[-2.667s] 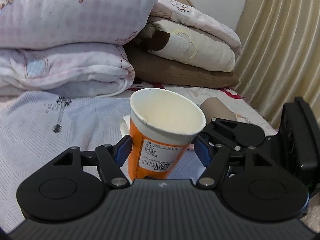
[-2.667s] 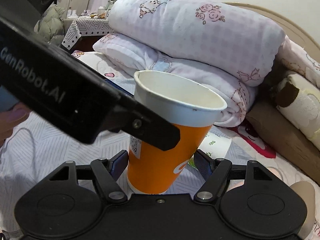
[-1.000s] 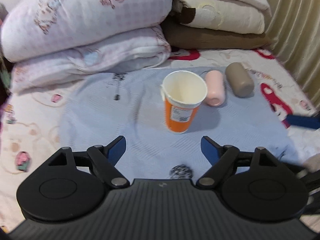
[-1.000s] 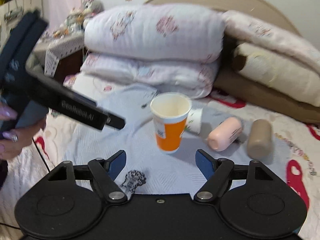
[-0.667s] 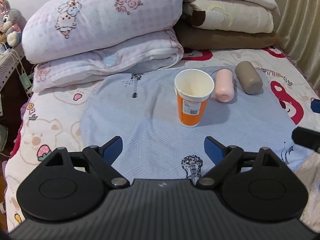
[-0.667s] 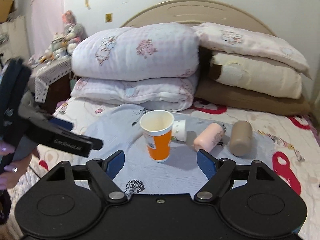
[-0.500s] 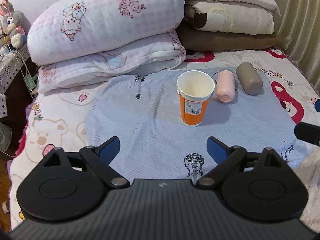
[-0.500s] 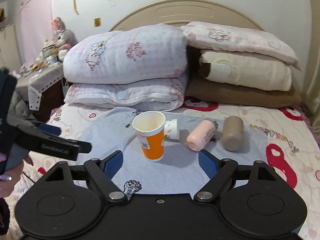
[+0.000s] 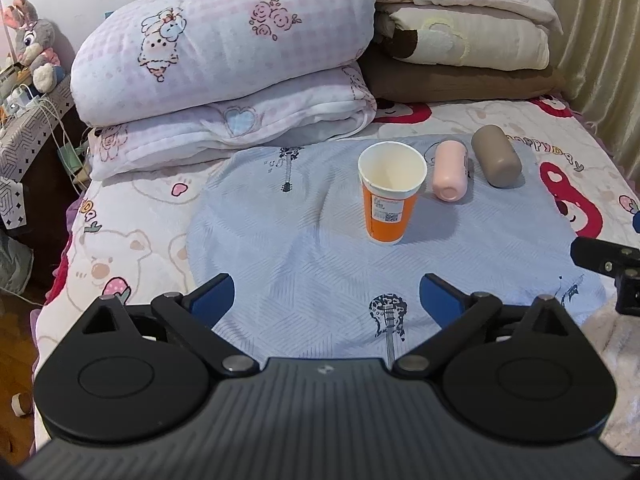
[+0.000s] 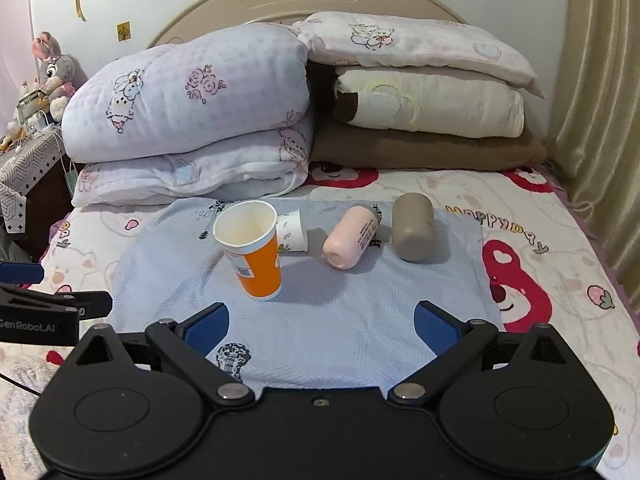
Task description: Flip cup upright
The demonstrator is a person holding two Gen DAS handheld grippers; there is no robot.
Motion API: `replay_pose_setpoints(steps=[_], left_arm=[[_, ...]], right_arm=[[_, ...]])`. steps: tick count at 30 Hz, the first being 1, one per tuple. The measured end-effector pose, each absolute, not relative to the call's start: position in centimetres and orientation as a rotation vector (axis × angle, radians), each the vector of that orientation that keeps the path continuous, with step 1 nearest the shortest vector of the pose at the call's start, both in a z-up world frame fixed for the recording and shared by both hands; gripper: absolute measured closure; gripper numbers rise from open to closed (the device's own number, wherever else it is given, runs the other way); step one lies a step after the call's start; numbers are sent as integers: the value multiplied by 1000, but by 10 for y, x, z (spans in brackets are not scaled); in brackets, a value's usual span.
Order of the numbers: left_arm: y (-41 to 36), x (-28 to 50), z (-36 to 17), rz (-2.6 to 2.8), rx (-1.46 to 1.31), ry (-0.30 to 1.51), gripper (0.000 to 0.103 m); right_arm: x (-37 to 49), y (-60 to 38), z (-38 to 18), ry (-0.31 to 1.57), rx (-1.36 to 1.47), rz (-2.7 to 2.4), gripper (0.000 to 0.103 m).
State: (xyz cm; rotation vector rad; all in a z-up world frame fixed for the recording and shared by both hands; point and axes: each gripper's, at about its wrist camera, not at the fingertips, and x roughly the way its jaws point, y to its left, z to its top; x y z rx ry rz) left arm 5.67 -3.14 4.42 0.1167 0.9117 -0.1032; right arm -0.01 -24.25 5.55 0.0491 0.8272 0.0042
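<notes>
Orange cup (image 9: 390,200) standing upright, mouth up, on the blue cloth (image 9: 304,256) of the bed. Left hand-held gripper (image 9: 326,294) and right hand-held gripper (image 10: 322,322) both spread wide, well apart from it.

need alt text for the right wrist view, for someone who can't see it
An orange paper cup stands upright, mouth up, on a pale blue cloth spread over a bed, in front of the open right gripper. Behind it a small white cup lies on its side, with a pink bottle and a taupe bottle lying to the right. Folded quilts are stacked behind.
</notes>
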Motion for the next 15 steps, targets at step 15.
replay_pose_setpoints(steps=[15], left_arm=[[-17,53,42,-56,85,966,2]], right_arm=[[1,-235,50,885,55,-62,2]])
